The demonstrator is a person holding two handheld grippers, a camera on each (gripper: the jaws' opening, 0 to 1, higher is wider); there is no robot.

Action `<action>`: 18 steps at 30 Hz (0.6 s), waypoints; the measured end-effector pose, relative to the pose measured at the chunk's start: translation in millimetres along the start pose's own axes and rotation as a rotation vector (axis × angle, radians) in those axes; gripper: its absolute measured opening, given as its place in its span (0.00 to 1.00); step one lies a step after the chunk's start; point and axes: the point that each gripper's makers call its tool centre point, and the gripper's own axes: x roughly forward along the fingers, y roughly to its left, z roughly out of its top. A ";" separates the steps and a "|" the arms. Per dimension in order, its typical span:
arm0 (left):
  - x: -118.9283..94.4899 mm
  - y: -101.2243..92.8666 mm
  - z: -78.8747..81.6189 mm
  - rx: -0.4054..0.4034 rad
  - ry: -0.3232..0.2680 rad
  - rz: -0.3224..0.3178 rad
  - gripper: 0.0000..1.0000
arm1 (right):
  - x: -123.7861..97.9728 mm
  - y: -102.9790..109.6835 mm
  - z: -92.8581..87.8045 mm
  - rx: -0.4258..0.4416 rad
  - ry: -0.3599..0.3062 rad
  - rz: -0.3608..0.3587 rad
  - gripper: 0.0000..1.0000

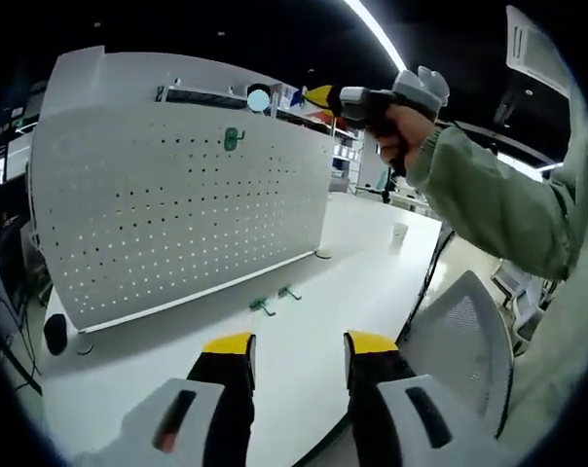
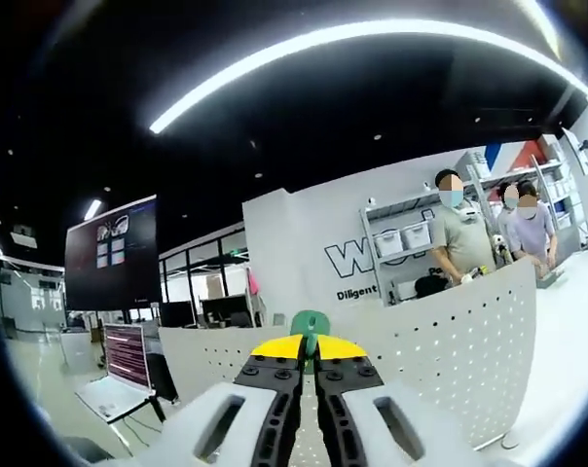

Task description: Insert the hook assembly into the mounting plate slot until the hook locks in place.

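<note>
— Judging by the right gripper view, the right gripper (image 2: 310,348) has its jaws pressed together on a green hook (image 2: 310,325), whose rounded top pokes up just above the yellow tips at lower centre, right at the top edge of the pegboard (image 2: 450,341).

— And from the other side?

— In the left gripper view the pegboard (image 1: 177,204) stands upright across the left and centre. A green hook (image 1: 234,139) sits near its upper edge, above centre. The right gripper (image 1: 333,97) is held high at upper right by a hand (image 1: 399,131) in a green sleeve (image 1: 489,199), its tip near the board's top right corner.

— So what might fail?

— I think alignment. The pinch covers most of the hook, so its prongs are hidden; if they meet the plate tilted, it could jam or seat without locking.

— Anything else?

— The board rests on small feet on the white table (image 1: 304,341). A hard push at the top might tip or slide it. Nothing braces it: the left gripper (image 1: 299,355) hangs low with jaws spread and empty.

— And the spares?

— Two more green hooks (image 1: 275,299) lie on the table just in front of the board, below centre. A sliding board could knock them out of sight.
</note>
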 end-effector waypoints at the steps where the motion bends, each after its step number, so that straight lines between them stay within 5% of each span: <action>1: 0.0 0.6 -0.6 -0.002 0.002 0.003 0.38 | 3.0 -1.3 -0.6 -0.004 0.000 0.000 0.01; 18: 9.3 10.1 -8.4 -0.026 0.030 0.020 0.37 | 41.9 -22.4 -17.2 -0.047 0.016 -0.011 0.01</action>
